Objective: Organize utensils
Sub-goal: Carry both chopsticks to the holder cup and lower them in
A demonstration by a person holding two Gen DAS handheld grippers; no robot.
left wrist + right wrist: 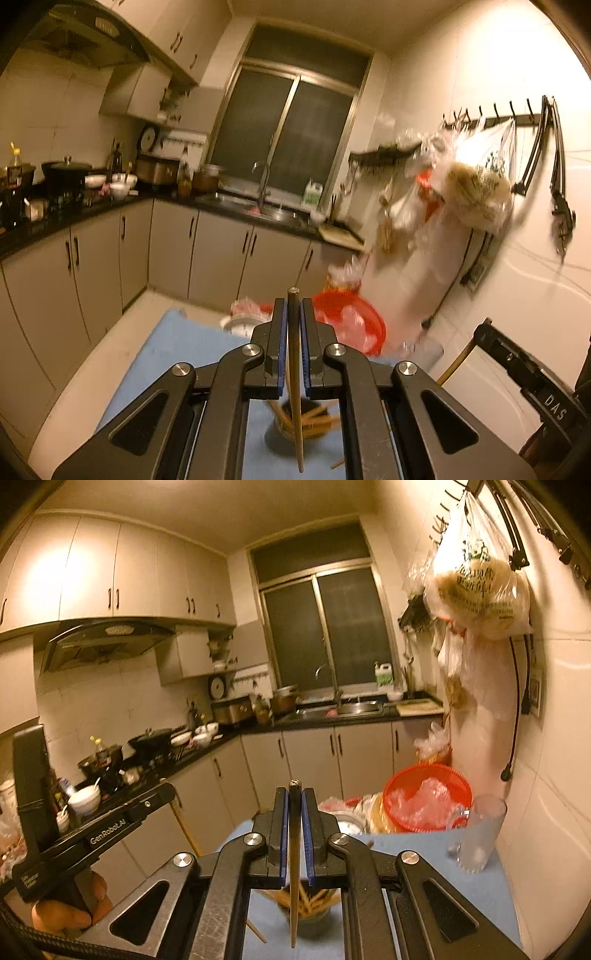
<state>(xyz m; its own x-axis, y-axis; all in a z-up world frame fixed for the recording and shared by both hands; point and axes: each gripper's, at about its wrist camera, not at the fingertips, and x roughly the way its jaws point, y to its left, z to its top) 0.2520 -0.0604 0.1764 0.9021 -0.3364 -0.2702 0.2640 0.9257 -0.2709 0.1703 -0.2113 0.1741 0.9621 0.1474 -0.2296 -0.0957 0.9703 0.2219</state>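
Observation:
My left gripper (294,306) is shut on a wooden chopstick (294,369) that stands upright between the blue pads, its lower end hanging over a round holder (310,424) with several chopsticks in it. My right gripper (294,797) is likewise shut on a dark chopstick (294,867), held upright above a holder (314,904) full of chopsticks. Both holders stand on the blue mat (177,347) (424,856) below the jaws. In the left wrist view the right gripper's body shows at the right edge. In the right wrist view a hand (66,908) holds the left gripper's handle at lower left.
A clear glass mug (476,834) stands on the mat by the wall. A red basket (428,794) (351,321) with plastic bags sits behind the mat. A loose chopstick (256,930) lies beside the holder. Kitchen counters, a sink and hanging bags lie beyond.

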